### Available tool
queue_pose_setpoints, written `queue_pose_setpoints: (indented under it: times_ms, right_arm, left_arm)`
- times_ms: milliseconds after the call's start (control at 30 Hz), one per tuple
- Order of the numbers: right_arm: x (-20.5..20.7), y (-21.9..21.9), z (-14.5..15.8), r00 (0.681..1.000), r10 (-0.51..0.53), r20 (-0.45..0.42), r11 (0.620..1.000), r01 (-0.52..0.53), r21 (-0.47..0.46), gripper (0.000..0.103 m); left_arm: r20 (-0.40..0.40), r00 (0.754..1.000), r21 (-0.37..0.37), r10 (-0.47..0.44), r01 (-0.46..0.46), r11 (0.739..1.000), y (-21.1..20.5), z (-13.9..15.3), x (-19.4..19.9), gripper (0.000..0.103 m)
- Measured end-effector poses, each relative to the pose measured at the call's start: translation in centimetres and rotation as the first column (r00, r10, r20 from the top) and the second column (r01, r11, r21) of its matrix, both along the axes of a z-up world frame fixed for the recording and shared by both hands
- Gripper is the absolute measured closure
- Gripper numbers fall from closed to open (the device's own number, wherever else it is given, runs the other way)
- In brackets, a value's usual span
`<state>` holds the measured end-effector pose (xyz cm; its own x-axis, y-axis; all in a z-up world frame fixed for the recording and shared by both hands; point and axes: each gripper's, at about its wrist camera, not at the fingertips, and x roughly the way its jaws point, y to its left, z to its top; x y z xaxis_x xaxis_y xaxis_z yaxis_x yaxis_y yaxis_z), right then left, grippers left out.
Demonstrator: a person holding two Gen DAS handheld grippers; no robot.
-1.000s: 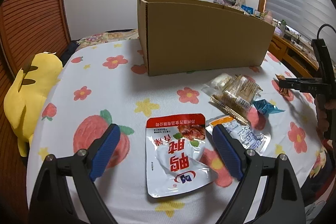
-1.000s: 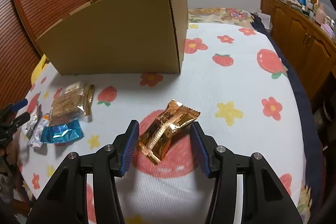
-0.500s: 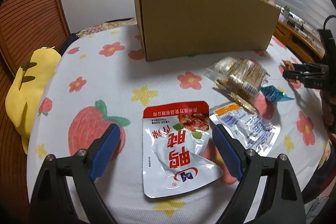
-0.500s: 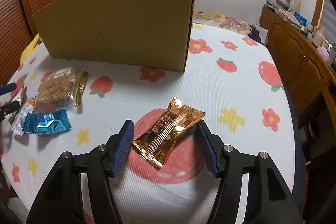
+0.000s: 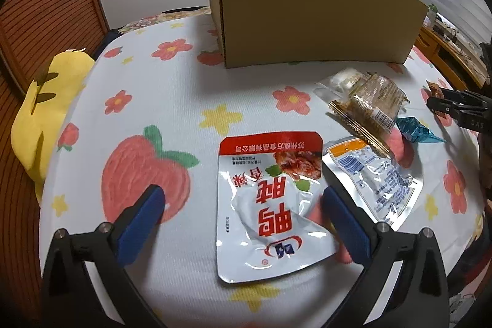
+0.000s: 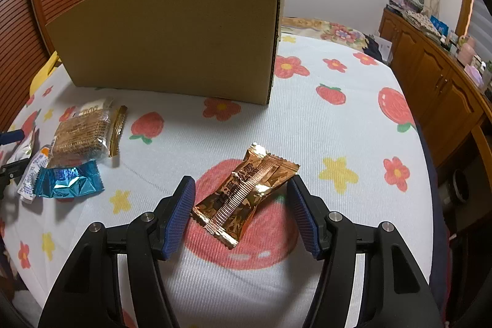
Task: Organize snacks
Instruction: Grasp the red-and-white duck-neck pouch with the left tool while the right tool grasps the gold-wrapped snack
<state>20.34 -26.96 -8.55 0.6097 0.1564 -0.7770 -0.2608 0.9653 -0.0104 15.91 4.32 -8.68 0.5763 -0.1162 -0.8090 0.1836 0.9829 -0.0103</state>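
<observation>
Floral sheet (image 5: 190, 88) on bed; I'm hovering left tool (image 5: 243, 206), jaws just widening, released around white-red pouch (image 5: 267, 205). Right tool (image 6: 241, 205) is straddling gold wrapper (image 6: 249, 192), released, not gripping.

Even, slightly dim indoor light; soft shadows under the box (image 5: 313, 20); fisheye bending and dark vignetting at edges.

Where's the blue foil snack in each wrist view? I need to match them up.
Left wrist: blue foil snack at far right, beside the right claw's tip.
Right wrist: blue foil snack at lower left, below the clear-wrapped biscuits.
Shared landmark: the cardboard box behind.
</observation>
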Motion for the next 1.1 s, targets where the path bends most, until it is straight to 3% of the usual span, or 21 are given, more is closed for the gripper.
queue_pose_setpoints:
  times_ms: [533,633,700,900,1100]
  right_arm:
    - [0.0,0.0,0.0,1.000,0.000,0.000,1.000,0.000,0.000,0.039]
    - [0.0,0.0,0.0,1.000,0.000,0.000,1.000,0.000,0.000,0.039]
    - [0.0,0.0,0.0,1.000,0.000,0.000,1.000,0.000,0.000,0.039]
    - [0.0,0.0,0.0,1.000,0.000,0.000,1.000,0.000,0.000,0.039]
    - [0.0,0.0,0.0,1.000,0.000,0.000,1.000,0.000,-0.001,0.039]
  left_arm:
    - [-0.025,0.997,-0.014,-0.067,0.066,0.998,-0.4,0.3,-0.4,0.004]
    - [-0.011,0.998,-0.007,-0.061,0.061,0.998,-0.4,0.6,-0.4,0.020]
    - [-0.003,0.998,-0.008,-0.056,0.056,0.998,-0.3,0.8,-0.4,0.039]
    - [0.016,0.998,-0.023,-0.063,0.063,0.998,0.0,1.1,-1.0,0.044]
    - [0.032,0.997,-0.083,-0.066,0.069,0.994,0.3,1.2,-2.1,0.044]
